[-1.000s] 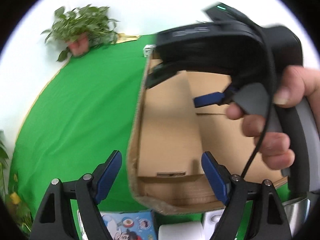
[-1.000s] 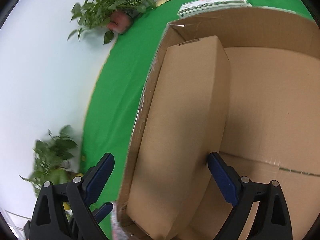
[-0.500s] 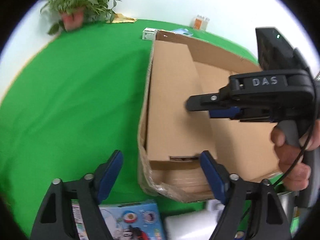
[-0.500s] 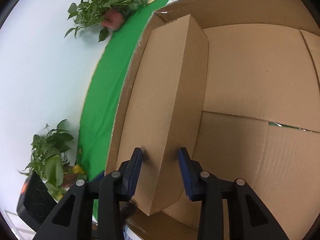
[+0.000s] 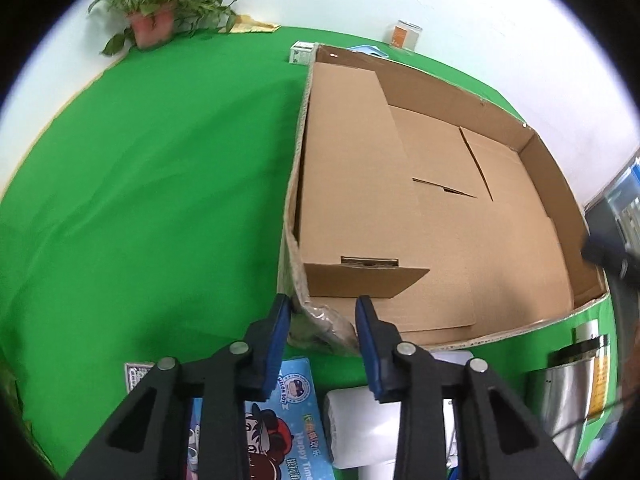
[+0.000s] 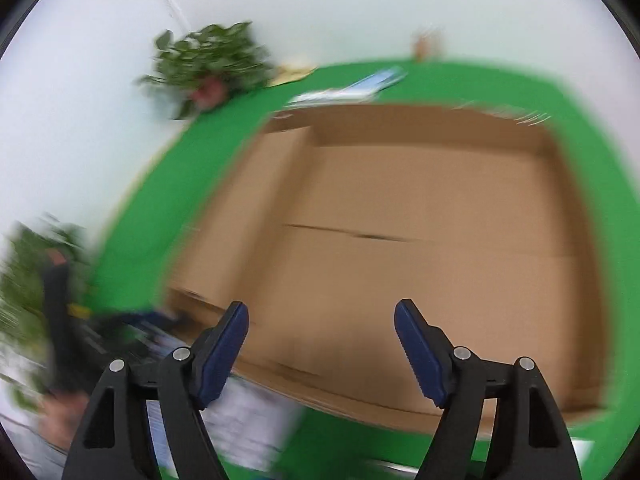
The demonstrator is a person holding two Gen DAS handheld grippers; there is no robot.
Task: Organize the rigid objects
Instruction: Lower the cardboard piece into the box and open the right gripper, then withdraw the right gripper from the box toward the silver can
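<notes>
A large open cardboard box (image 5: 560, 184) sits on the green cloth (image 5: 160, 180). A long flat carton (image 5: 352, 168) lies inside it along the left wall. My left gripper (image 5: 322, 316) straddles the box's crumpled near-left corner (image 5: 324, 322). Its jaws are closing and the blue pads (image 5: 280, 320) touch the corner on both sides. In the blurred right wrist view my right gripper (image 6: 320, 320) hangs over the near rim of the box (image 6: 400, 116). Its jaws are opening with nothing between them. The carton (image 6: 256, 184) is off to its left.
In front of the box lie a blue picture card (image 5: 296, 420), a white roll (image 5: 360, 424), a steel canister (image 5: 568, 392) and a card deck (image 5: 136, 376). A potted plant (image 5: 156, 12), a small packet (image 5: 300, 54) and an orange jar (image 5: 404, 36) stand at the back.
My left gripper narrowed and sank onto the box's near corner. My right gripper closed near the carton, then pulled back toward the near rim and spread, leaving the middle of the left wrist view.
</notes>
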